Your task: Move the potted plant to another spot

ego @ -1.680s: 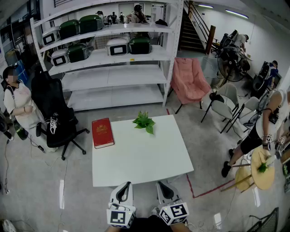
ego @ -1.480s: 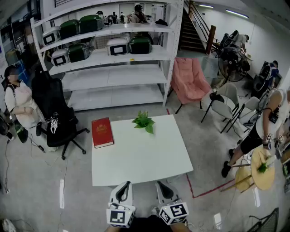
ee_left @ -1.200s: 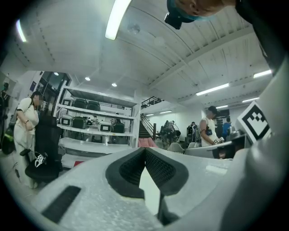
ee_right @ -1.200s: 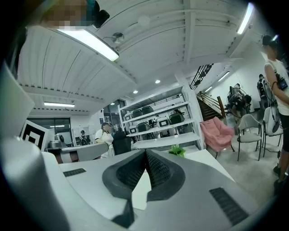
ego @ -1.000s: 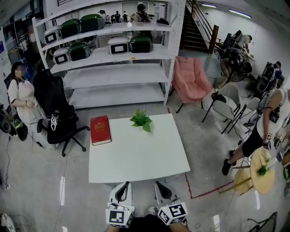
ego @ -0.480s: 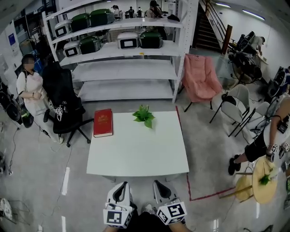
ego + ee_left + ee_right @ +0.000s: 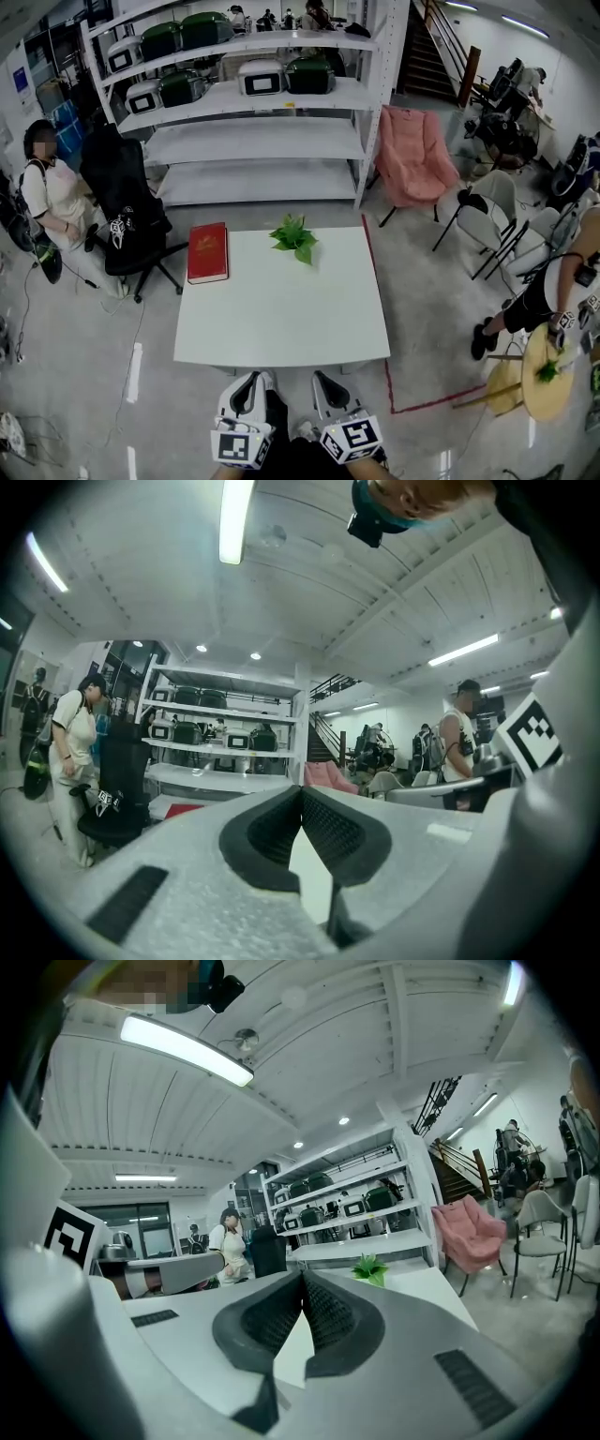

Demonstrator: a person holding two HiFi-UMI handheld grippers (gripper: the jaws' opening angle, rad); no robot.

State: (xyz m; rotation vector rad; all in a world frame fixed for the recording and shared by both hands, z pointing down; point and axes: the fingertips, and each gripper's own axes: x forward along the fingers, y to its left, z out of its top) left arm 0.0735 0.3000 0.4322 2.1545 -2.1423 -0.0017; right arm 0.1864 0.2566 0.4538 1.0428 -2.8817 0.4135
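left gripper [image 7: 255,382]: we see its ribbed dark pads [image 7: 267,832] pressed together, nothing between them. It is held low by our body, short of the table; we judge this a rest pose, with no reach begun.
right gripper [image 7: 323,382]: jaws also closed tip to tip and empty, just beside the left one, pointing the same way.
square white table [image 7: 281,314]: its near edge lies just ahead of both sets of fingertips, and bare top runs away from them.
red hardcover book [image 7: 207,251]: flat on the far corner, ahead and left of the left fingers, well apart from them.
small green leafy potted plant [image 7: 294,236]: at the far edge, straight ahead of the fingertips and slightly right of the book. The pot is hidden under the leaves. Untouched and out of reach, which we think explains the idle jaws.
white metal shelving unit [image 7: 253,141]: beyond the table, holding green and white appliances.
pink fabric chair [image 7: 412,159]: far ahead, right of the right fingers.
step: approach not started. Jaws would need to part before any grasp, and we would lean across the table.
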